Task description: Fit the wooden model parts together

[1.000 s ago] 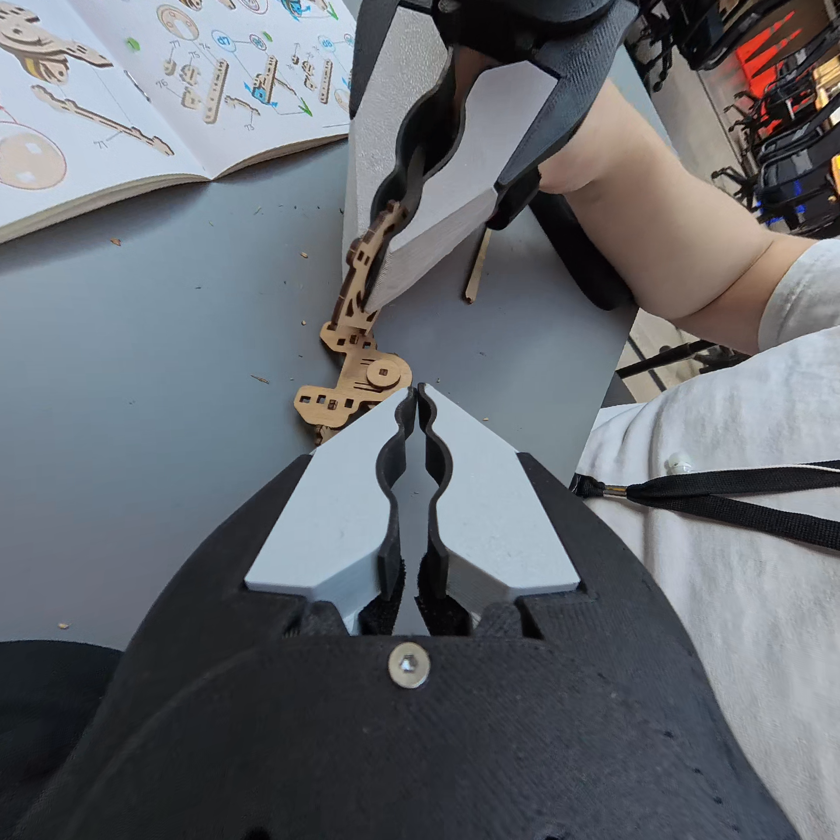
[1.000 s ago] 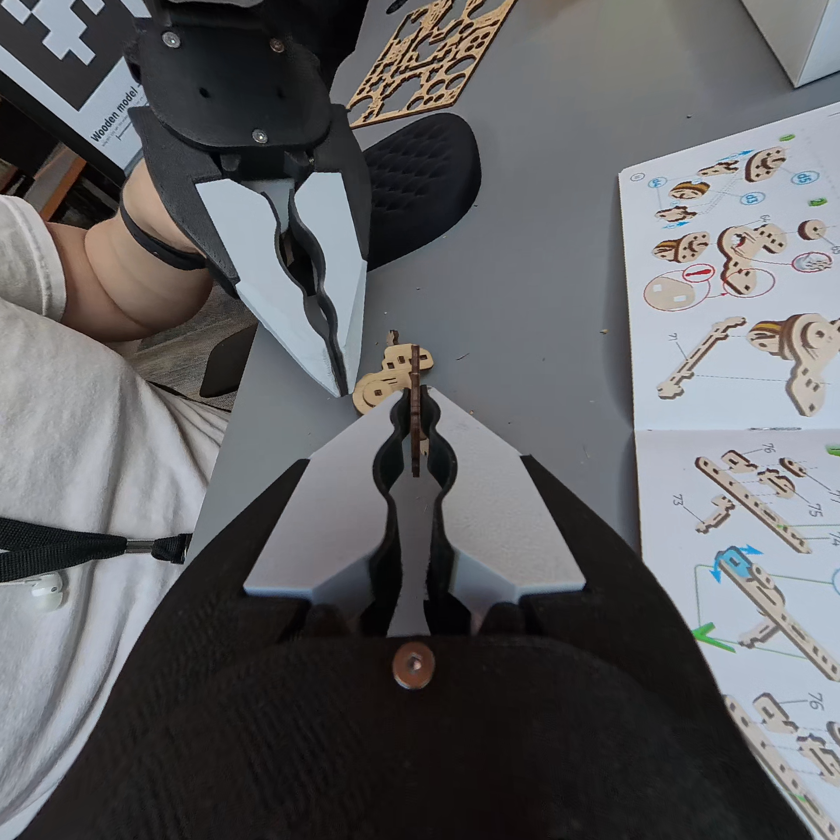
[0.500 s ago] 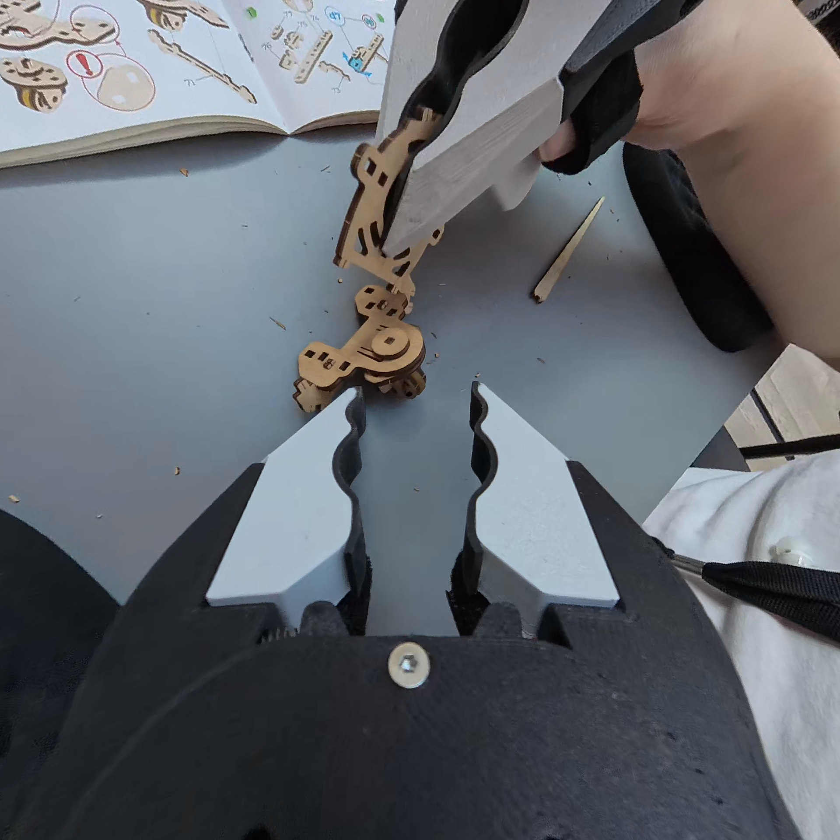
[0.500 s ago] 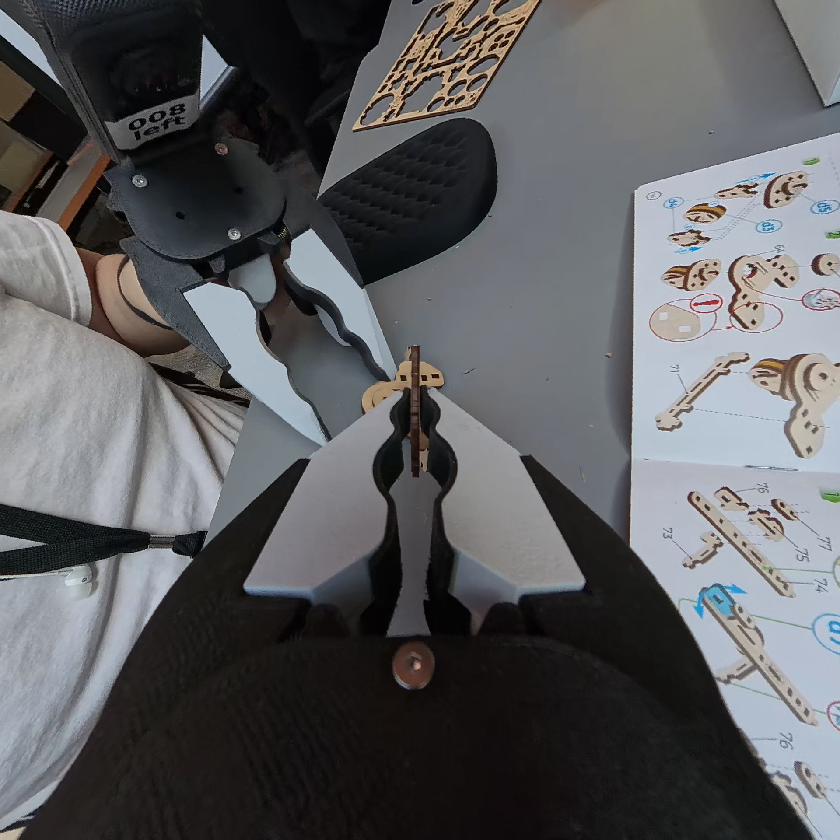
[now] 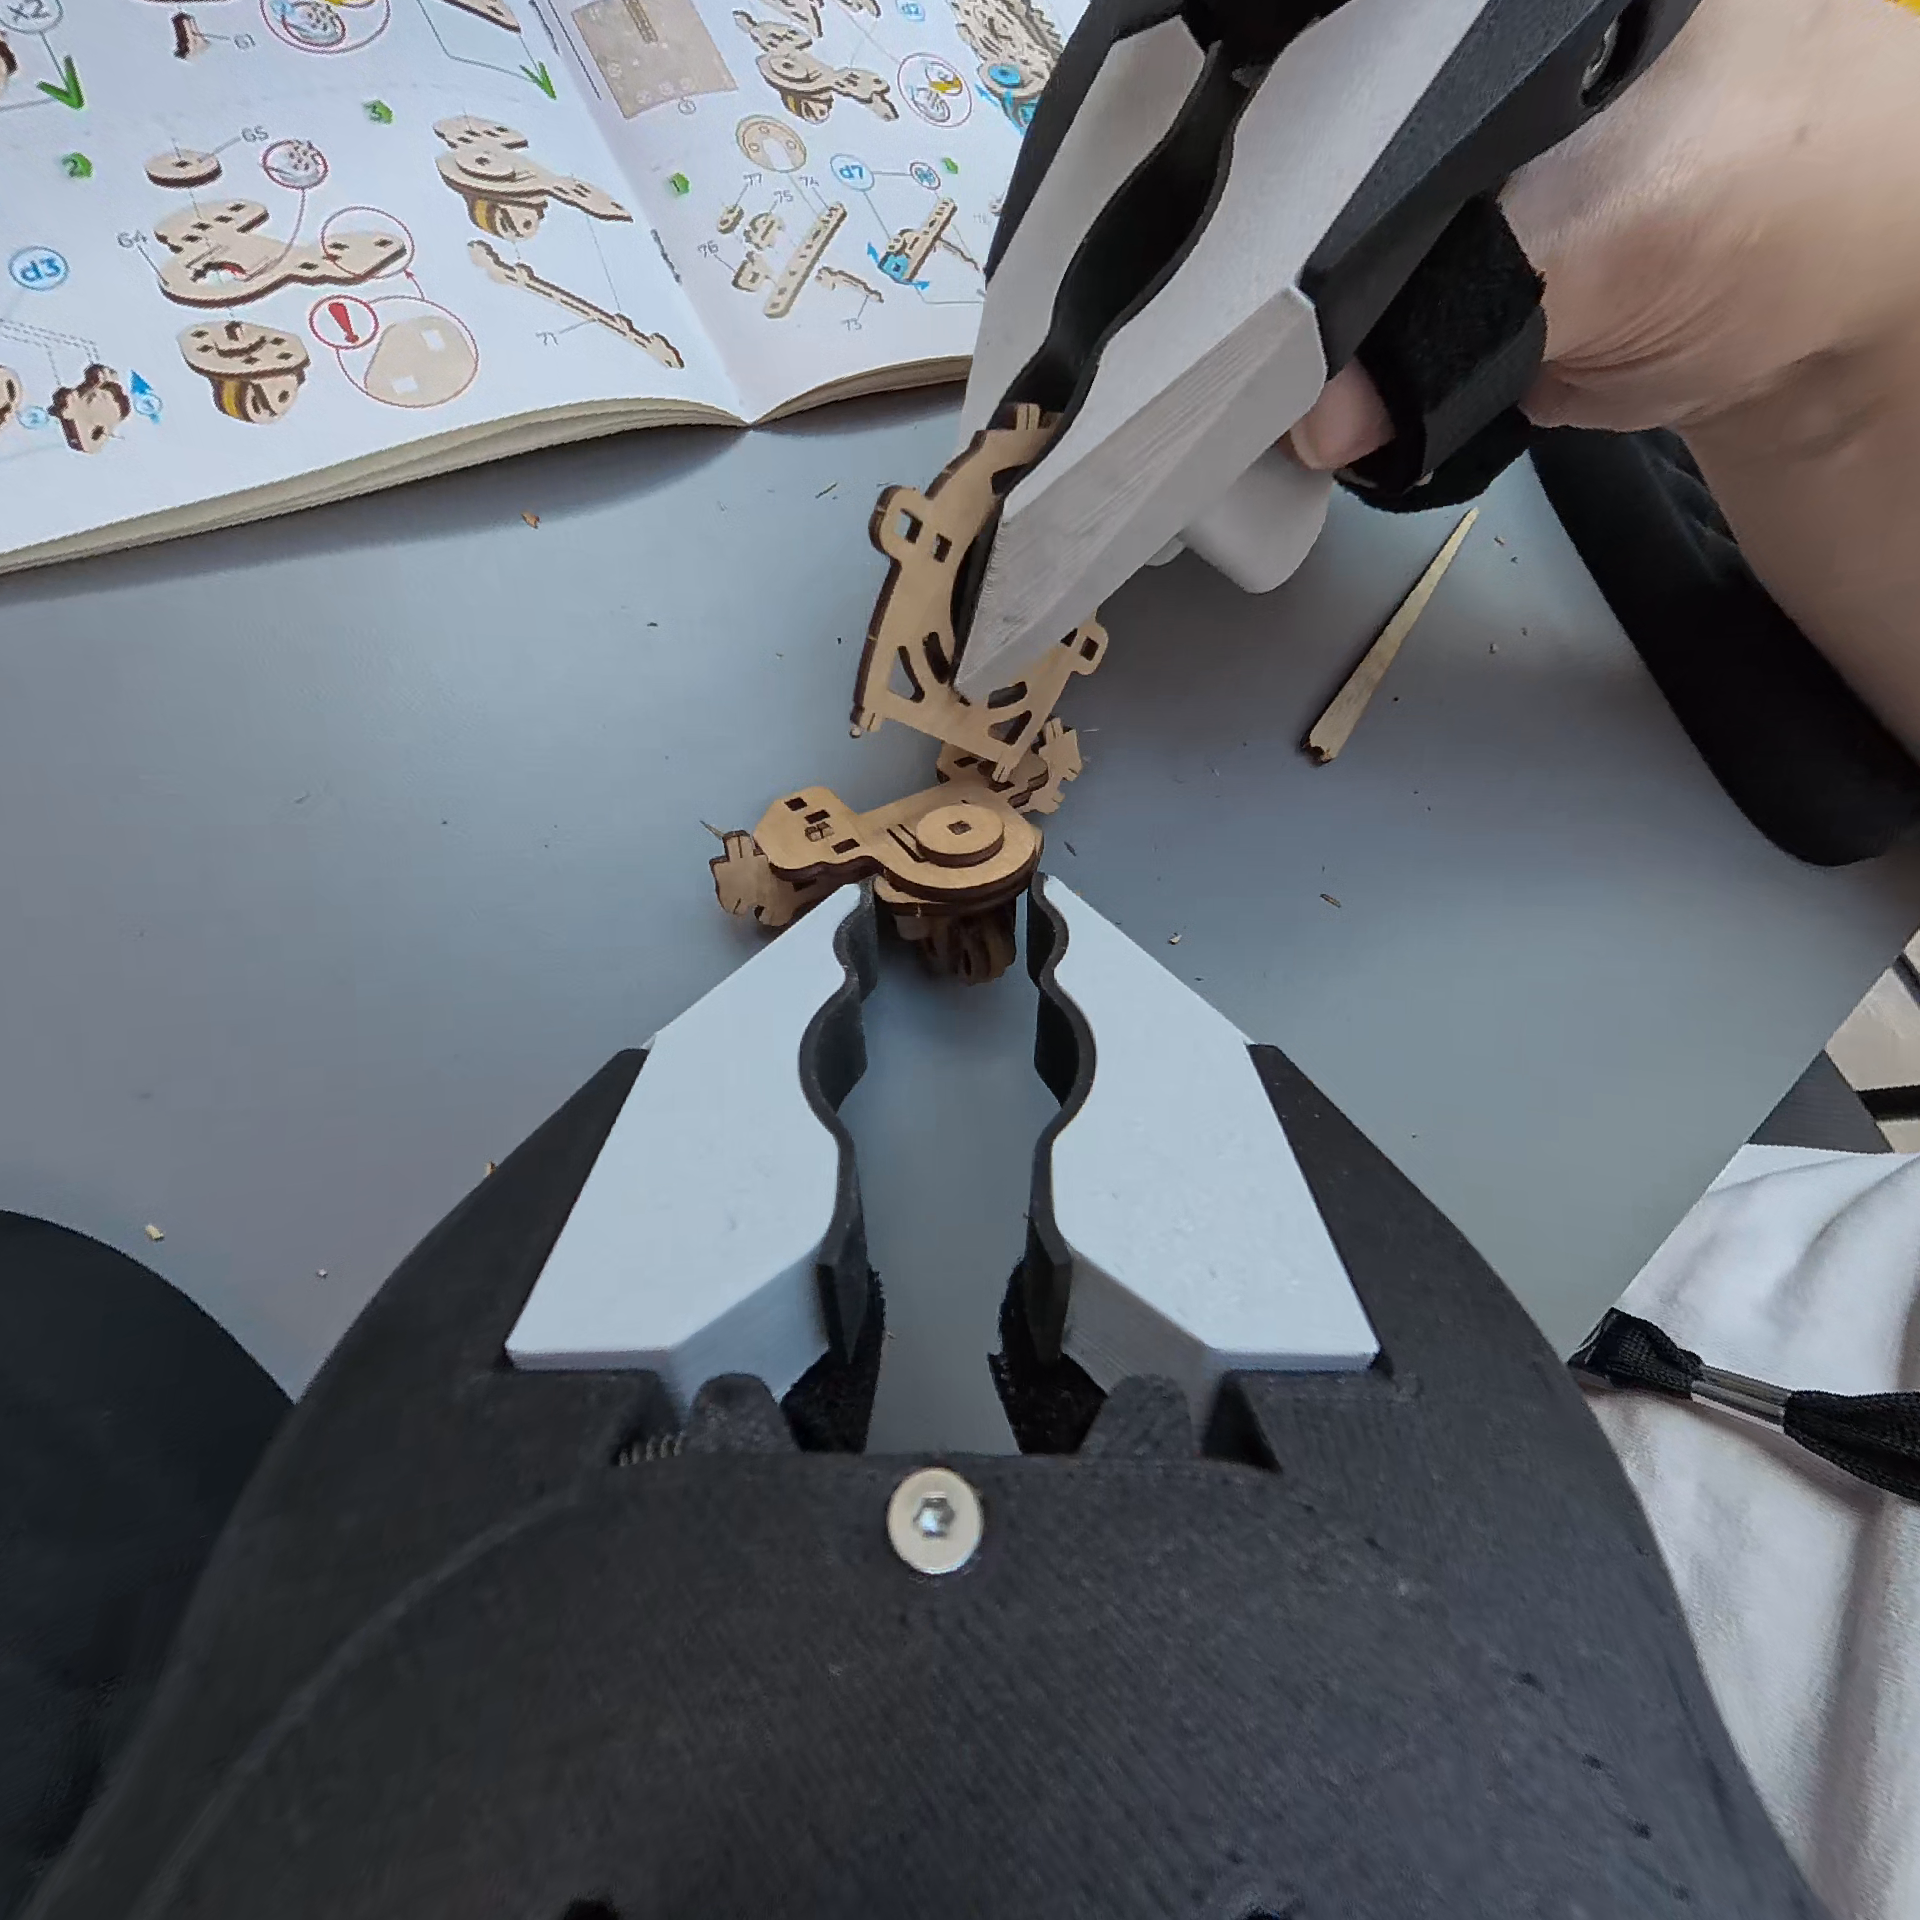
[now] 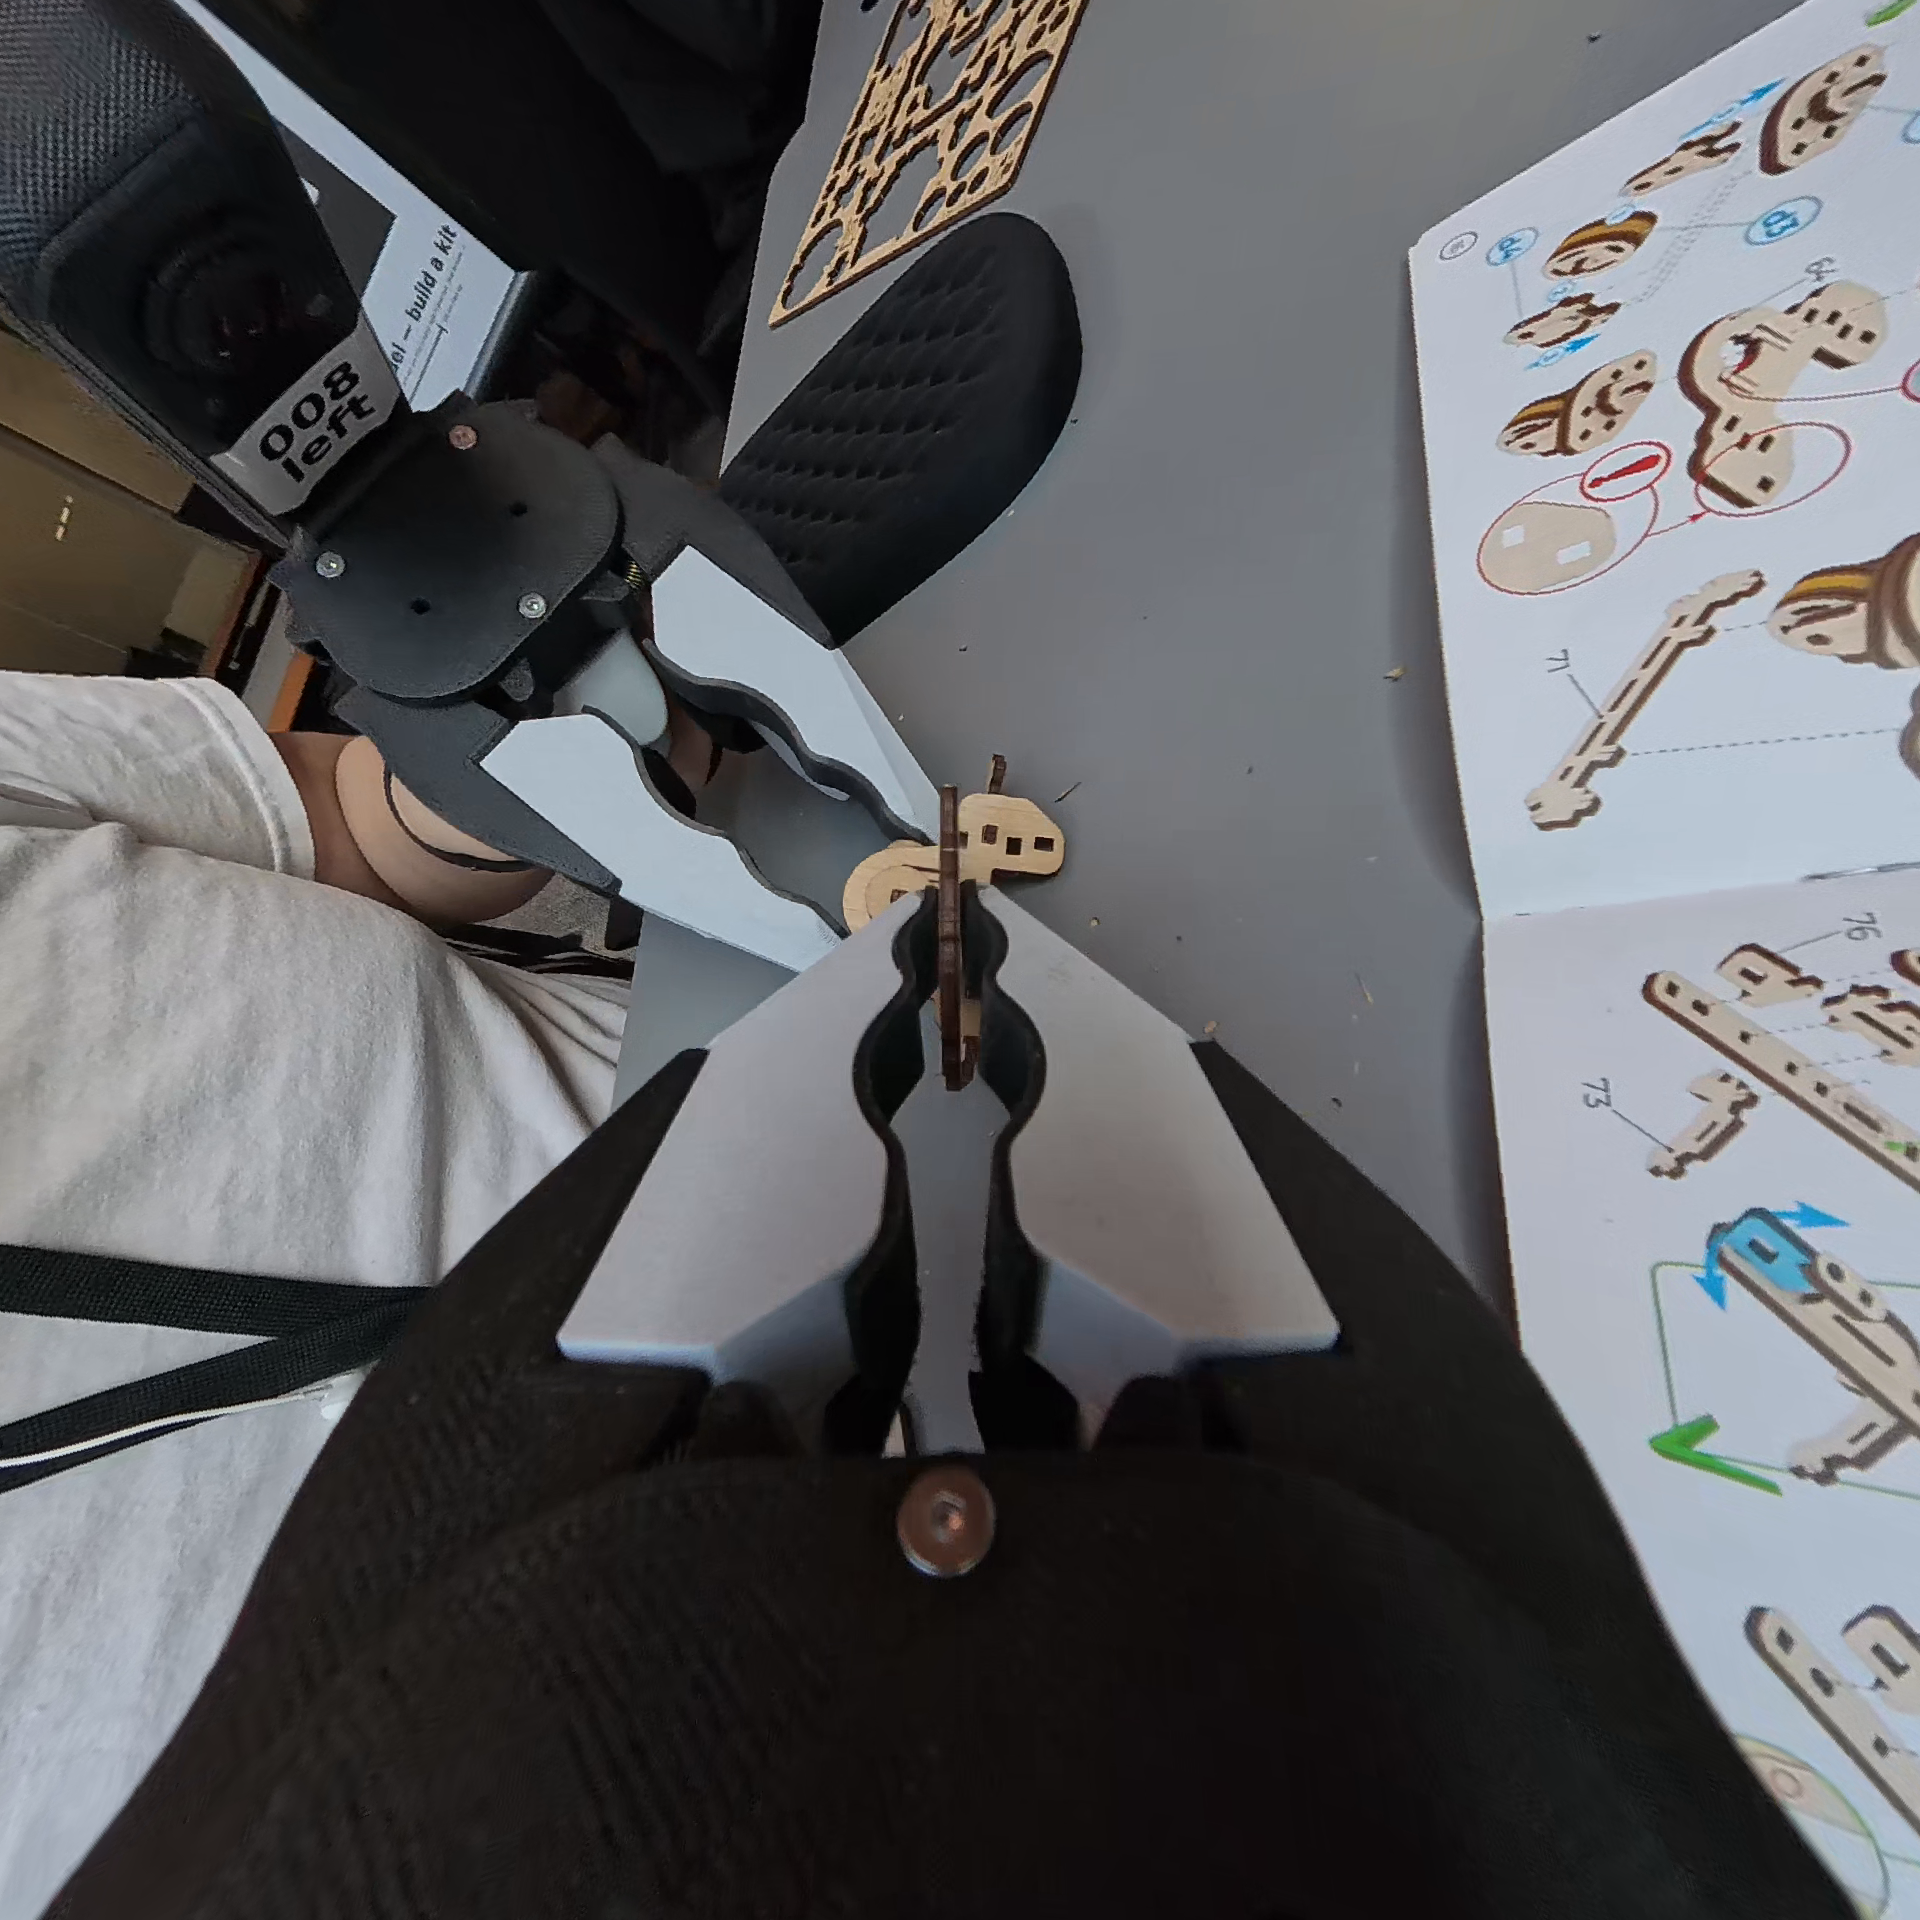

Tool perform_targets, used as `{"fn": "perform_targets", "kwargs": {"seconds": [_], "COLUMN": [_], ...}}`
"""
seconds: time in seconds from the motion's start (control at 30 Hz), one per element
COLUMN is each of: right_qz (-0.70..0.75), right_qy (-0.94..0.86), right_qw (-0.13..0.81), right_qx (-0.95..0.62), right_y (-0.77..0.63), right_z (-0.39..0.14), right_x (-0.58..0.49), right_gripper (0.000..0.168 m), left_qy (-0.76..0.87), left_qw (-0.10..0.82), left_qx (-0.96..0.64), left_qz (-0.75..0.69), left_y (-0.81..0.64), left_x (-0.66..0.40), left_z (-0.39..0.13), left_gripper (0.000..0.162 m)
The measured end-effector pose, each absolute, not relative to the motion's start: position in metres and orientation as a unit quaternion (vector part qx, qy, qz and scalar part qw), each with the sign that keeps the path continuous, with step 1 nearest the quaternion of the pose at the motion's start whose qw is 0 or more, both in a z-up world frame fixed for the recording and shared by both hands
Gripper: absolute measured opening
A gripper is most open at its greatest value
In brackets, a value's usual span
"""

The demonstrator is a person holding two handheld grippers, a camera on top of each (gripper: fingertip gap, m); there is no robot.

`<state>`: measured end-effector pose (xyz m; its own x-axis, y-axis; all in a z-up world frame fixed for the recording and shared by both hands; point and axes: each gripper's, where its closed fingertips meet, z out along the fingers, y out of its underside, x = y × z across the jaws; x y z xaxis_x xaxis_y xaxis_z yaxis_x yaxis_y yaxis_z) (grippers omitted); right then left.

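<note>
Bright, even daylight; soft shadows, no glare. Sharp at centre, wide-angle bending at the edges, near housings slightly soft.

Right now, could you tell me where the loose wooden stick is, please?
In the left wrist view the wooden stick lies flat on the grey table, right of the wooden parts, beside the black pad.

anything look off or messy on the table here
Nothing damaged. Wood crumbs litter the grey table, and a loose pointed wooden stick lies apart from the wooden assembly.
</note>
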<state>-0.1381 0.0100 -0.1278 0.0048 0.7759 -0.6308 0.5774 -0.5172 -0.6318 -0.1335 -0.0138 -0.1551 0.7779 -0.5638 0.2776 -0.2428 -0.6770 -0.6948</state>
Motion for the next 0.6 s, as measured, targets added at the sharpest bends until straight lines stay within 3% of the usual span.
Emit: {"fn": "perform_targets", "kwargs": {"seconds": [0.3, 0.6], "right_qz": [0.580, 0.562], "right_qy": [-0.396, -0.416], "right_qw": [0.053, 0.053], "right_qx": [-0.710, -0.712], "right_y": [0.012, 0.008], "right_z": [-0.117, -0.127], "right_x": [-0.135, -0.138], "right_gripper": [0.002, 0.002], "left_qy": [0.176, 0.325], "left_qw": [0.290, 0.314], "left_qx": [-0.865, -0.862], "left_qz": [-0.370, -0.228], "left_y": [-0.014, -0.013], "left_x": [-0.131, -0.135], "left_z": [-0.143, -0.151], "left_gripper": [0.026, 0.026]}}
